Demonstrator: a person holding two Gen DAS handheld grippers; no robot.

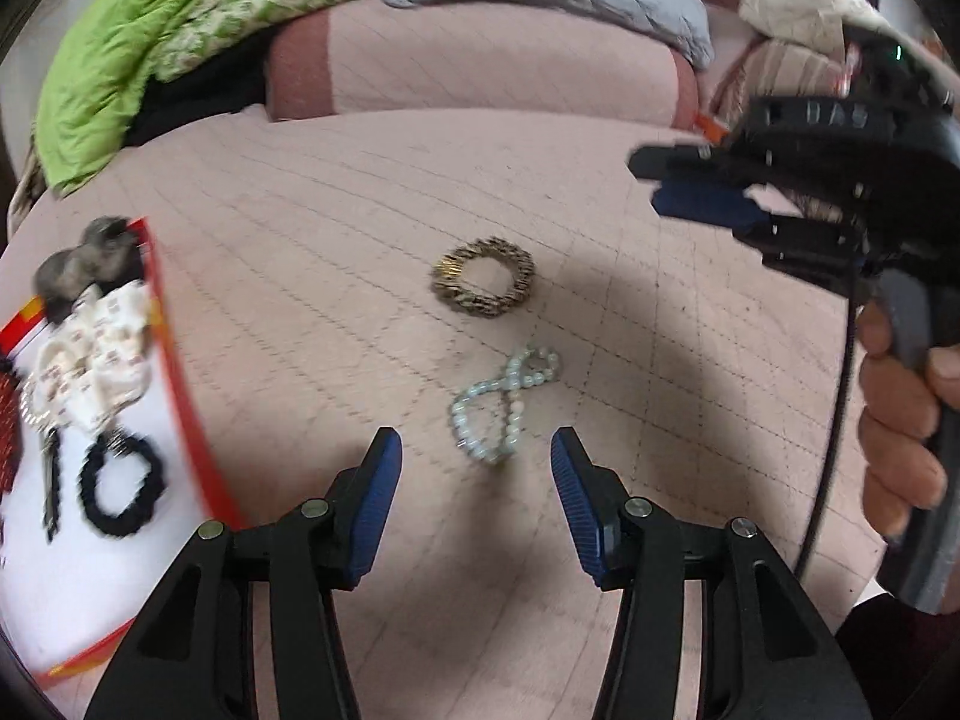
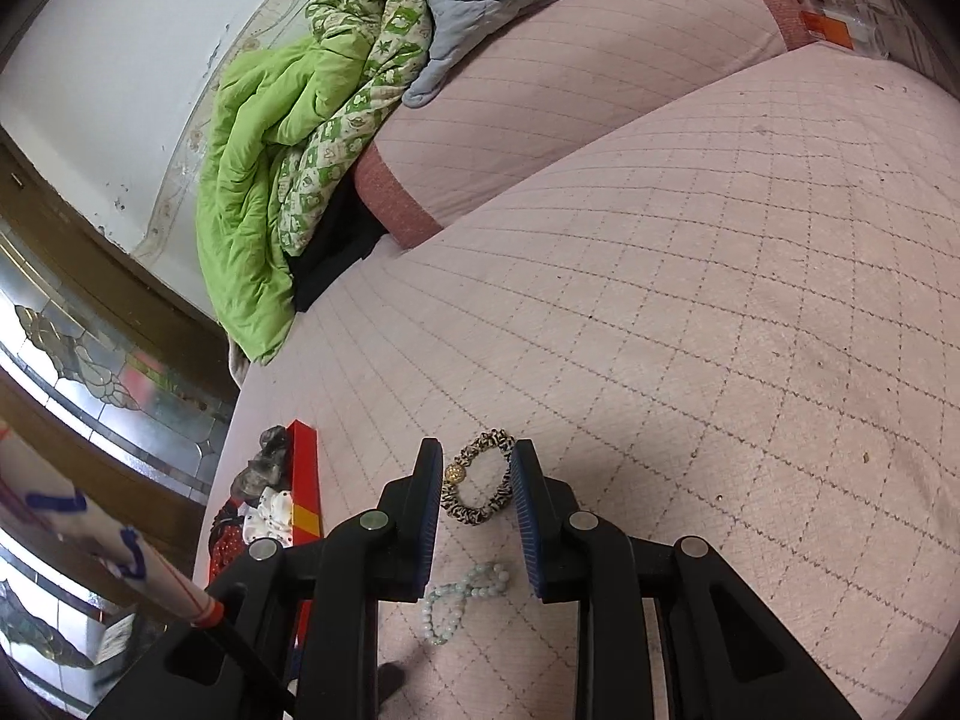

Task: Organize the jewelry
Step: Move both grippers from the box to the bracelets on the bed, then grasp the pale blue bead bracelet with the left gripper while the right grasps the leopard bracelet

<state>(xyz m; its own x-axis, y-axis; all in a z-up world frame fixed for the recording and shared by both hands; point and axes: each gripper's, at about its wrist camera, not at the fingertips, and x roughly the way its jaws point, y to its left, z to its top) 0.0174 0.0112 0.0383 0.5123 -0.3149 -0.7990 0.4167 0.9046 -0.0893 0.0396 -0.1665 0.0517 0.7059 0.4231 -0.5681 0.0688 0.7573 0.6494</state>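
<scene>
A pale green bead bracelet lies twisted on the pink quilted bed, just ahead of my open left gripper. A leopard-print scrunchie with a gold bead lies beyond it. In the right wrist view the scrunchie sits between the fingertips of my open right gripper, which hovers above it; the bead bracelet lies nearer. My right gripper shows in the left wrist view at the upper right, held by a hand.
A red-rimmed white box at the left holds a black hair tie, a white patterned scrunchie and grey pieces; it also shows in the right wrist view. Green and grey quilts are piled at the bed's far end.
</scene>
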